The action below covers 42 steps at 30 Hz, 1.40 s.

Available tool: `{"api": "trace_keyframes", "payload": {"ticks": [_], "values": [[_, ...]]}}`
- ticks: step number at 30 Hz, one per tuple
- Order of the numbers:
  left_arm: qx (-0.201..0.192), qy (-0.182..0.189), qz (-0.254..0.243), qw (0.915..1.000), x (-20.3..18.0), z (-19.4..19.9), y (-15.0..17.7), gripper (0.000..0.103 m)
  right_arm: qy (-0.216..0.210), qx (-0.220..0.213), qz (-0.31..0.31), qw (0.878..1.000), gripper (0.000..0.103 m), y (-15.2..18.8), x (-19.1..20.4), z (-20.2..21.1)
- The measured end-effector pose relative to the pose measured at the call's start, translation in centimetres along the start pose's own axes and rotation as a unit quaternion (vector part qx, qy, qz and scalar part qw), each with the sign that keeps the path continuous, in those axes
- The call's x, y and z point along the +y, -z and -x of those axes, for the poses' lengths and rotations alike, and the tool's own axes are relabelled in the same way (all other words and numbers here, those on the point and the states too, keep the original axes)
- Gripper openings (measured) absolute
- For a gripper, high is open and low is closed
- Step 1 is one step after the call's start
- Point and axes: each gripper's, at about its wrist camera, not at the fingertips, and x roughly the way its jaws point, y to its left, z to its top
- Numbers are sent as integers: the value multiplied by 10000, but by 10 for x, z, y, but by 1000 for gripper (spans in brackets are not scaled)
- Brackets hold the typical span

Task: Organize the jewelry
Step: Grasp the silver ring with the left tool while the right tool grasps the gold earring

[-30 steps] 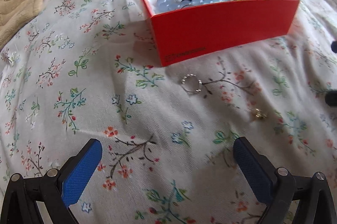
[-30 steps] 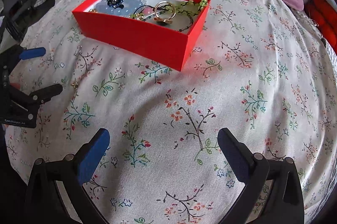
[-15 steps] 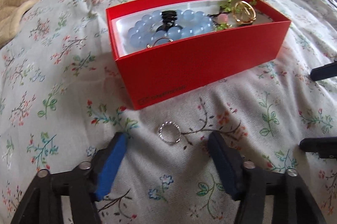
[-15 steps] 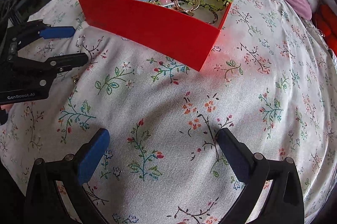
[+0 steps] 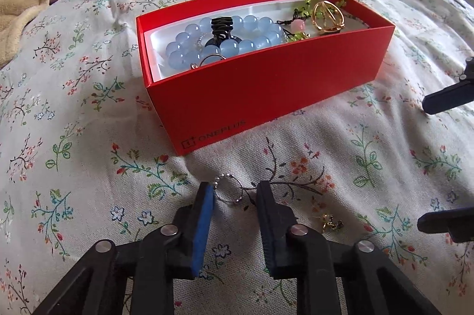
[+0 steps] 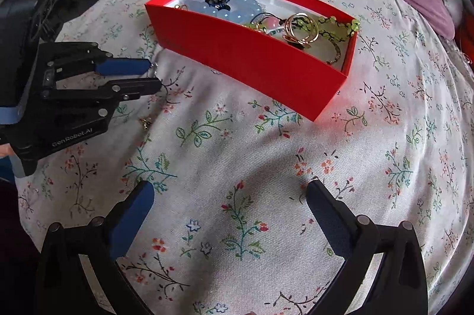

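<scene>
left gripper (image 5: 234, 193) had narrowed around beaded ring (image 5: 228, 188) on bed, not clenched yet; right gripper (image 6: 229, 202) wide open, idle. next: ring to red box (image 5: 266, 84).

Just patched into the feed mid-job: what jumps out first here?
The bright red box on the floral bedspread, already holding a blue bead bracelet, a gold ring and green beads. In front of it, the left gripper brackets a small silver beaded ring on the cloth, jaws narrowed but apparently not clamped. The right gripper hovers open, empty.
</scene>
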Motion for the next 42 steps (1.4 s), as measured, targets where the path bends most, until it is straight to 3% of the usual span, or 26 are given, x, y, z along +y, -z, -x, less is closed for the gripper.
{"api": "trace_keyframes", "payload": {"ticks": [3,13,27,34,42], "values": [[16,-8,3,10000,-1,0,0,13,-154,-76,-60,9998,103,-5,5,1],[142,-77,17,9999,7,12,7,13,-460,-327,407,9976,101,-18,35,1],[403,-241,35,9989,20,29,23,13,-689,-568,885,9921,47,-37,71,-16],[439,-215,82,9988,25,31,28,13,-673,-454,921,9924,40,-37,69,-26],[467,-238,131,9985,25,31,28,13,-608,-418,694,9949,14,-36,61,-27]]}}
